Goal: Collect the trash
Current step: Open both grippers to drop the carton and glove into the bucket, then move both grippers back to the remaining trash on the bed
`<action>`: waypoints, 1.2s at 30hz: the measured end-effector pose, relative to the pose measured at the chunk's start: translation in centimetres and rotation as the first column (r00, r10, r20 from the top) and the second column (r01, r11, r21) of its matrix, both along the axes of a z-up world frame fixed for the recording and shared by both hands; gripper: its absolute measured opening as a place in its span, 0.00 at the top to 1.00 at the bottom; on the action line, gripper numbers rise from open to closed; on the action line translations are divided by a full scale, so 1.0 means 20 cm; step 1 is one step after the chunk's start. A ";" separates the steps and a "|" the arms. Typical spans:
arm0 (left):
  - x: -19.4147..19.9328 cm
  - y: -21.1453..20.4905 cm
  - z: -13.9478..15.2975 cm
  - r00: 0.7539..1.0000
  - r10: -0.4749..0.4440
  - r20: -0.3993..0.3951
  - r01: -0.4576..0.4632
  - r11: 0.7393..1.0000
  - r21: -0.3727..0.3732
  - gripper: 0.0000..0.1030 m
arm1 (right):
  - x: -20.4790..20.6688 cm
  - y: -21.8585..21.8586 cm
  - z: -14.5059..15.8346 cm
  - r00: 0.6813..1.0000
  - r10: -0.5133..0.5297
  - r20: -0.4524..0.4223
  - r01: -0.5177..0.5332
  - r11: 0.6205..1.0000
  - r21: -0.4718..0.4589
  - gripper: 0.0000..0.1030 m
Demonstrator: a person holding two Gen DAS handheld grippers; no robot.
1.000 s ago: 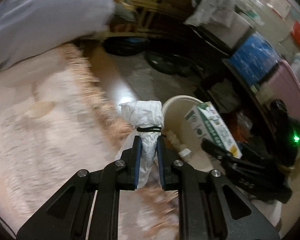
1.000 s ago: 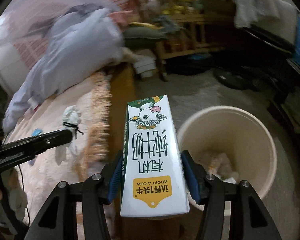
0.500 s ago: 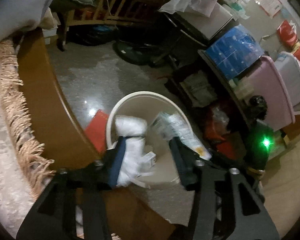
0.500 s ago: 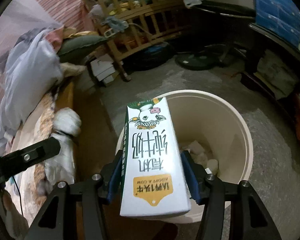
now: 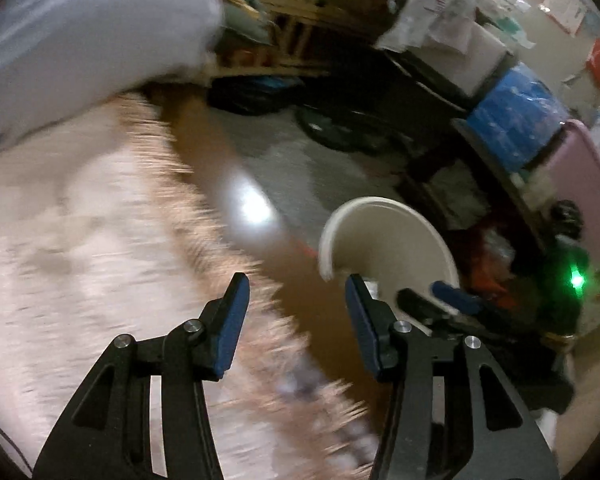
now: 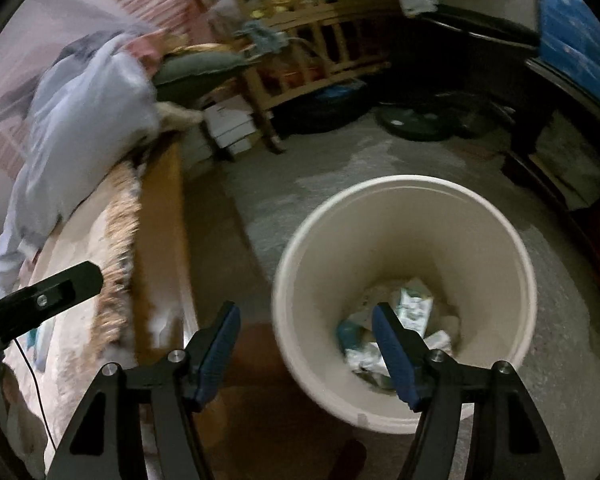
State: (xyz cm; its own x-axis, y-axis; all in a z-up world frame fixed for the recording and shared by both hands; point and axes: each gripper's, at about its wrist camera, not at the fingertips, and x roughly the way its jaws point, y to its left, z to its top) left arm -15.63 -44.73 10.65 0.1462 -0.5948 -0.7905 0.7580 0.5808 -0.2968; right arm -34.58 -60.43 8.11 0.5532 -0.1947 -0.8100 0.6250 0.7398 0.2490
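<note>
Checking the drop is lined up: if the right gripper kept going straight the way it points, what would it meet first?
Probably the near rim of the trash bin: the open right gripper straddles that wall. Depth is unclear.

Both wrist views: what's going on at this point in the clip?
A person is clearing trash with two handheld tongs. Both the left tongs and the right tongs are open and empty. The right tongs hang over the cream bin on the floor, where a milk carton lies among crumpled wrappers. The left tongs hover over the fringed blanket.
</note>
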 end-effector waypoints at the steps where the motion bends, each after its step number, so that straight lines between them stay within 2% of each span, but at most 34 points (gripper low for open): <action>1: 0.01 0.05 0.00 1.000 0.018 0.015 -0.019 1.000 0.009 0.53 | 0.03 0.03 0.01 1.000 0.017 0.000 -0.017 1.000 -0.006 0.36; 5: 0.08 0.23 -0.02 0.994 0.082 0.072 -0.085 0.995 0.047 0.53 | 0.13 0.18 0.06 0.996 0.089 0.015 -0.088 0.996 -0.020 0.36; 22: 0.36 0.84 -0.02 0.958 0.265 0.107 -0.273 0.960 0.061 0.53 | 0.54 0.75 0.13 0.945 0.328 0.005 -0.328 0.944 -0.039 0.36; 27: 0.45 1.09 -0.03 0.941 0.322 0.105 -0.330 0.941 0.073 0.53 | 0.69 0.93 0.10 0.914 0.405 0.000 -0.405 0.914 -0.016 0.36; 32: 0.58 1.39 -0.06 0.904 0.409 0.124 -0.423 0.899 0.111 0.53 | 0.87 1.17 0.05 0.860 0.510 -0.005 -0.510 0.860 0.009 0.36; 34: 0.66 1.50 -0.09 0.889 0.445 0.104 -0.456 0.881 0.126 0.53 | 0.95 1.27 0.02 0.837 0.547 -0.010 -0.546 0.837 0.024 0.36; 36: 0.73 1.56 -0.13 0.881 0.469 0.057 -0.473 0.874 0.112 0.53 | 1.00 1.34 -0.01 0.825 0.564 -0.020 -0.564 0.825 0.031 0.36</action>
State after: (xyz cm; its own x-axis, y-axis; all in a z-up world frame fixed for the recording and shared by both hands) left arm -0.96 -13.44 8.10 0.4082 -0.3521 -0.8423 0.3929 0.9006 -0.1861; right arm -14.49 -33.73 8.00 0.5385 0.1632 -0.8267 0.1074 0.9598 0.2594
